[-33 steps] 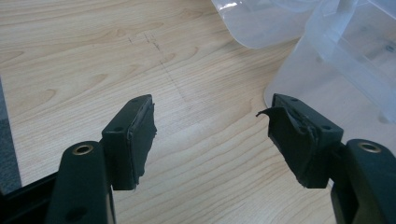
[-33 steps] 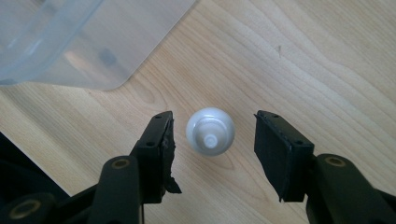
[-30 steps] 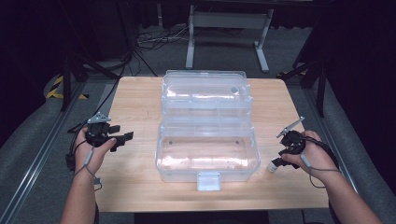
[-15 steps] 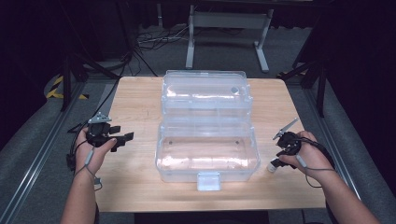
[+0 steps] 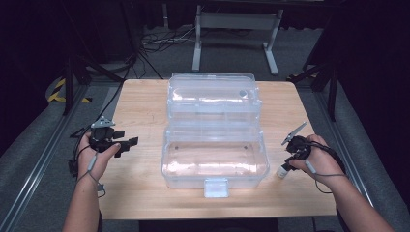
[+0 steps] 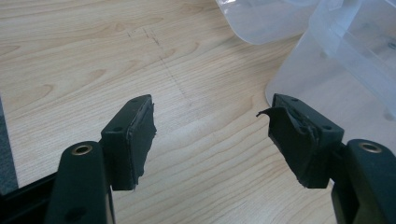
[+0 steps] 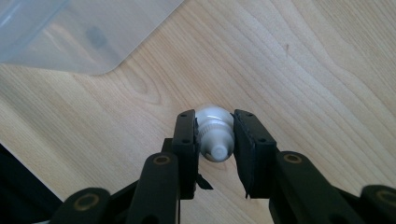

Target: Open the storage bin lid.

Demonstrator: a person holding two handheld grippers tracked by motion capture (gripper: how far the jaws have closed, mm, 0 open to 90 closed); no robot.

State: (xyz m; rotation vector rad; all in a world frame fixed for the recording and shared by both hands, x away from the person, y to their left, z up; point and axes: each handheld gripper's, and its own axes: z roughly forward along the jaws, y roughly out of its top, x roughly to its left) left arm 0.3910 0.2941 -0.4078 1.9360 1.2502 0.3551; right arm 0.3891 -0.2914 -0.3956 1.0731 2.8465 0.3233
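Near the table's (image 5: 145,203) left edge, the left gripper (image 5: 126,143) hung wide open and empty. The clear box (image 5: 212,164) lay open at the middle. Near the right edge, the right gripper (image 7: 214,140) had just been closing on a small white bottle (image 7: 214,133), pads apparently touching it. Pinched off-centre, that rounded bottle could have squirted free and rolled off the edge.

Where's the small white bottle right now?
The small white bottle stands on the wooden table between the right gripper fingers, just right of the clear plastic box.
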